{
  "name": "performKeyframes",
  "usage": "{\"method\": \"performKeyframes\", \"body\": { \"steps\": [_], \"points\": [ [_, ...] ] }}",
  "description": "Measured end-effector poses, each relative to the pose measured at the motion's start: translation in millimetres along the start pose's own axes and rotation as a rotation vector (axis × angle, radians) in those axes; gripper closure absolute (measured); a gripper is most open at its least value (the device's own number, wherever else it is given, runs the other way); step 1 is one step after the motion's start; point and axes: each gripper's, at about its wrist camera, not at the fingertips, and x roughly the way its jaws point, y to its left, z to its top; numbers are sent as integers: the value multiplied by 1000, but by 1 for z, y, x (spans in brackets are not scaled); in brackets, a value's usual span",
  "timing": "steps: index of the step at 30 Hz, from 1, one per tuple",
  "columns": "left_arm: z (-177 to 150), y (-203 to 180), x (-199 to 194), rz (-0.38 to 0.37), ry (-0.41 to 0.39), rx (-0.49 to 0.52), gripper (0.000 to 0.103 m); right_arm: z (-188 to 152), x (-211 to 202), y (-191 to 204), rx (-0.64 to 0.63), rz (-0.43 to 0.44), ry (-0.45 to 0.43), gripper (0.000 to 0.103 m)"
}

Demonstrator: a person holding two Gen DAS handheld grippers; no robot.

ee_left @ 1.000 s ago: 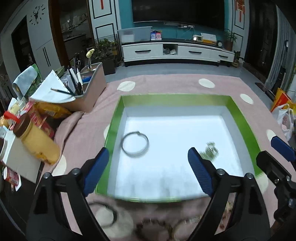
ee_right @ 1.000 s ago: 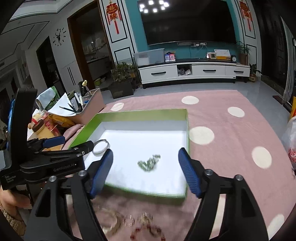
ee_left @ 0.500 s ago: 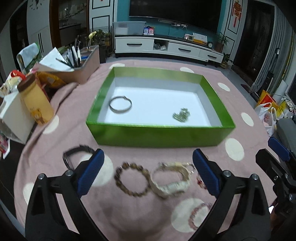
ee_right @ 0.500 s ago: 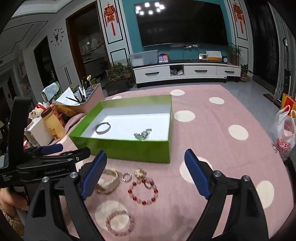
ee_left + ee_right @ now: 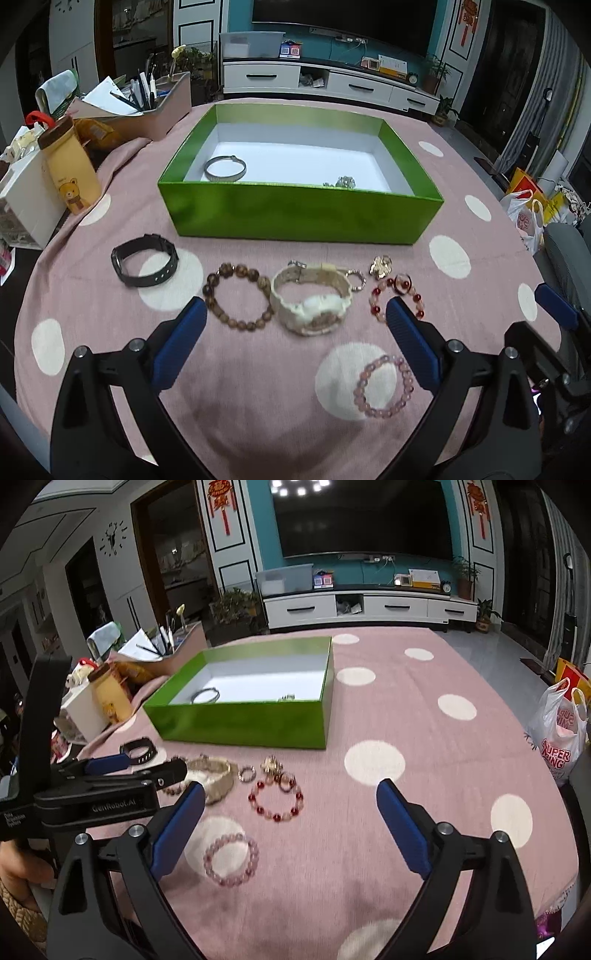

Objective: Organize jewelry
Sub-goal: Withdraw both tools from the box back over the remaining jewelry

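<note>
both grippers hang above the pink spotted cloth on the surface [image 5: 258, 387], fingers spread wide and holding nothing. between the left gripper [image 5: 295, 325] fingers lie a round brown wooden-bead bracelet [image 5: 238, 297] and a chunky cream watch [image 5: 314, 302]; a red bead bracelet [image 5: 397, 299] sits at its right fingertip, a matte black band [image 5: 144, 265] beyond its left one. a pale pink bead bracelet [image 5: 231, 858] lies just inside the right gripper [image 5: 290, 816] left finger. ahead stands the glossy green box [image 5: 301, 218] (white-lined), holding a thin metal bangle [image 5: 225, 168].
</note>
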Motion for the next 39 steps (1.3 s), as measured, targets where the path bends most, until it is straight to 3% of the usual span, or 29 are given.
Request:
{"method": "performKeyframes", "body": {
  "steps": [39],
  "points": [
    [-31,1,0,-1,22,17,3,-39,-4,9,-29,53,67,9]
  ]
}}
